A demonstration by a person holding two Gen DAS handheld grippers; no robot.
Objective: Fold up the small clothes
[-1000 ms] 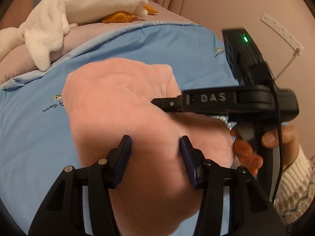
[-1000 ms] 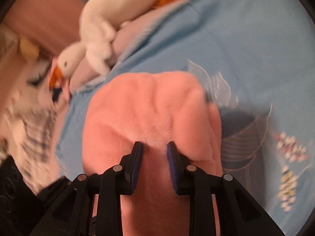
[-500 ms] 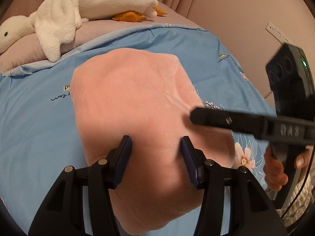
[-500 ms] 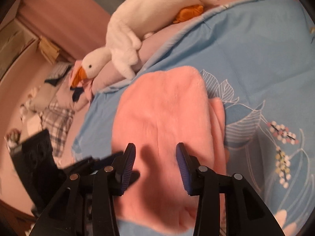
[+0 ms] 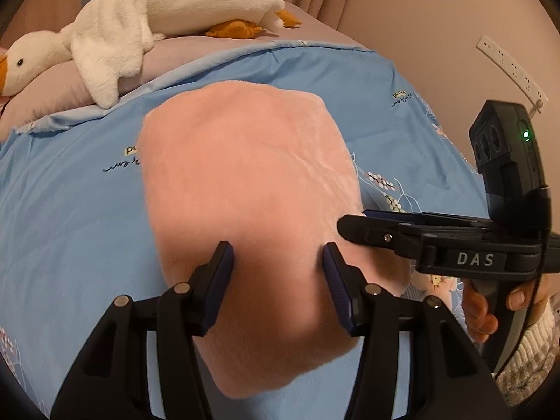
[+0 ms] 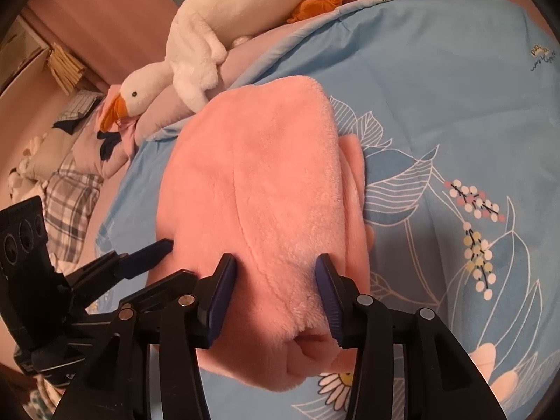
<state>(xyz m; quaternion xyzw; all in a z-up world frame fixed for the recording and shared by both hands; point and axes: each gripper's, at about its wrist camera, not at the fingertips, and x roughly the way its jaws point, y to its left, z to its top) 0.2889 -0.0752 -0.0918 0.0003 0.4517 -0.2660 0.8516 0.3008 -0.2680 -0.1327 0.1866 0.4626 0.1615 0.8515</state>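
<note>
Pink fleece garment (image 5: 245, 189) is seen lying on the blue bedspread (image 5: 70, 217), already doubled over into a thick, rounded bundle. In the right wrist view a lower layer shows along its right edge, under the upper fold, and a rolled opening is seen at the near end.

Step in hand, as judged: a fold appears to be laid down and let go; neither tool is clamped on cloth. The bundle looks loosely folded, so the task is judged well along but perhaps not done.

Left gripper (image 5: 278, 280): jaws set wide, nothing held between them. They are held over the near part of the garment; whether the tips touch the fleece cannot be told.

Right gripper (image 6: 273, 292): jaws likewise wide, nothing gripped. They straddle the near end of the garment (image 6: 266, 192), just above or against the pile; contact is not clear. In the left wrist view the right gripper (image 5: 353, 222) is seen from the side, its tip at the garment's right edge.

Next move, as judged: if a further fold is wanted, an edge must be pinched through both layers, lifted and carried across without the thick fleece springing open; otherwise the bundle is only to be pressed flat.

Plush goose (image 5: 147, 17) lies on the pillow beyond, well apart from the work.
</note>
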